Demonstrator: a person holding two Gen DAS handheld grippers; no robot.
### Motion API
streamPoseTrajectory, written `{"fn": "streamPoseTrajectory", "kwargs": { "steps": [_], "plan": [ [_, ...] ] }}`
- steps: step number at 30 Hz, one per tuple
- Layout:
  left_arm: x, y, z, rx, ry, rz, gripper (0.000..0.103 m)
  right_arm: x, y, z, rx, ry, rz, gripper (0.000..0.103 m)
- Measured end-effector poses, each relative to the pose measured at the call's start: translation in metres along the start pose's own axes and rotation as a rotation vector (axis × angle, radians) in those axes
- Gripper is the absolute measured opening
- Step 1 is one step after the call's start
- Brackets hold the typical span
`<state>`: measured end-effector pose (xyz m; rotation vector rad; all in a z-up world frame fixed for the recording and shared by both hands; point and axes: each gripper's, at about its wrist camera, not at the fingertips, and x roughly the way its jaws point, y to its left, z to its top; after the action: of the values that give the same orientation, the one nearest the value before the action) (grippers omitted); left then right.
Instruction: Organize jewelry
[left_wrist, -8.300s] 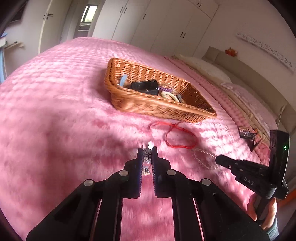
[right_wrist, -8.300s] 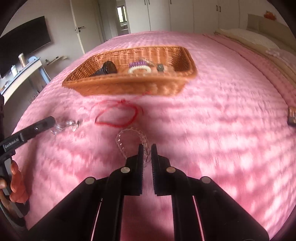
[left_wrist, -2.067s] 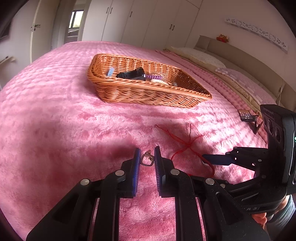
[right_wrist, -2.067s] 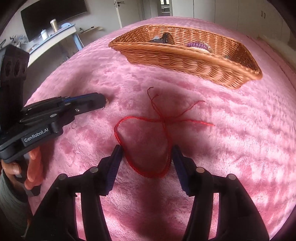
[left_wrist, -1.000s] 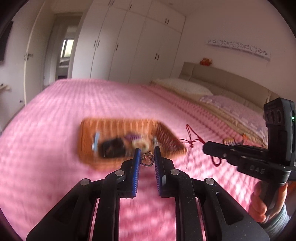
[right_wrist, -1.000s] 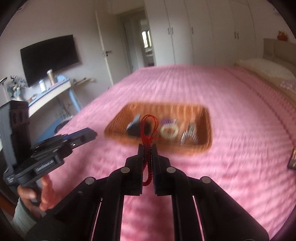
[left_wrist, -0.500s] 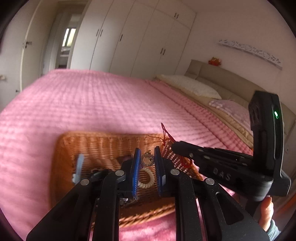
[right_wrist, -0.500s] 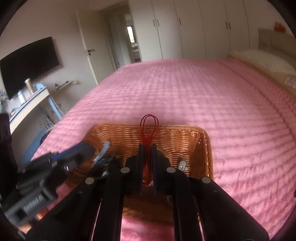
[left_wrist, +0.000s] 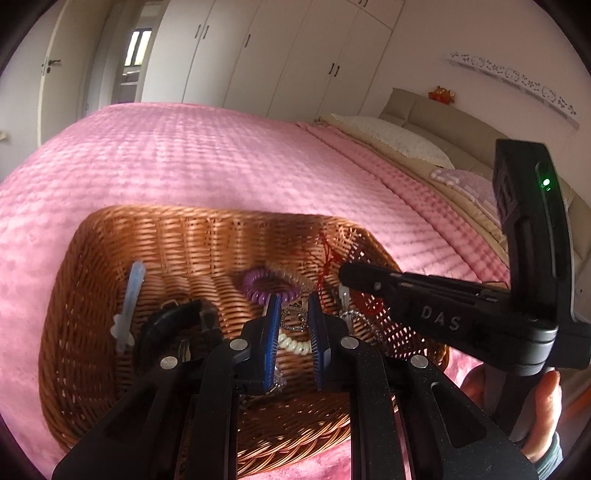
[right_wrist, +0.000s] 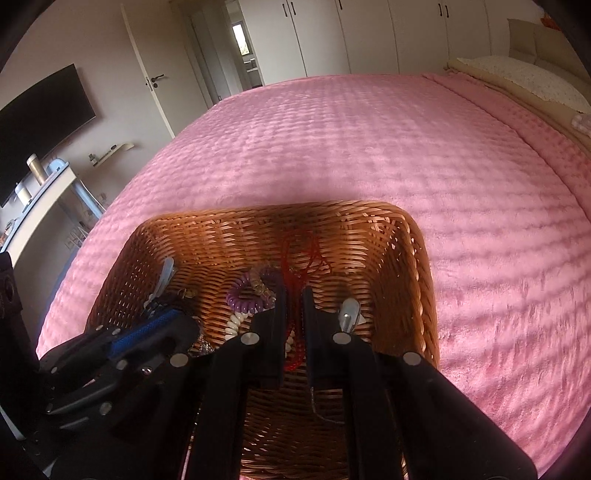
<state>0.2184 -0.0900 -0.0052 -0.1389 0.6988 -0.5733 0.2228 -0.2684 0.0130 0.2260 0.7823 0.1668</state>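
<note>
Both grippers are hanging over the wicker basket (left_wrist: 92, 243), which is sitting on the pink bedspread (left_wrist: 192, 155). Inside it a purple spiral hair tie (left_wrist: 266, 290), a white spiral one (left_wrist: 293, 345), a pale blue clip (left_wrist: 129, 299) on the left and a black object (left_wrist: 166, 325) are lying close together — they are crowding the floor under the fingers. Left gripper (left_wrist: 291, 314) is pinching a small metal pendant (left_wrist: 293, 317) between its blue pads, jaws only narrowly apart. Right gripper (right_wrist: 293, 295) is clenching the red cord (right_wrist: 295, 332), whose loops are resting against the far wall — jaws nearly closed. A silver clip (right_wrist: 349, 314) is lying just to its right.
</note>
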Motion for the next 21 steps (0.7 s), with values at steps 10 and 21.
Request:
{"fn": "streamPoseTrajectory", "kwargs": {
  "steps": [10, 21],
  "plan": [
    [-0.012, 0.011, 0.001, -0.068, -0.020, -0.038, 0.035, -0.014, -0.010, 0.000, 0.055, -0.019, 0.042, 0.046],
    [-0.117, -0.010, 0.003, -0.047, -0.221, -0.031, 0.058, -0.118, 0.018, -0.017, -0.037, -0.208, 0.045, 0.047]
  ]
}}
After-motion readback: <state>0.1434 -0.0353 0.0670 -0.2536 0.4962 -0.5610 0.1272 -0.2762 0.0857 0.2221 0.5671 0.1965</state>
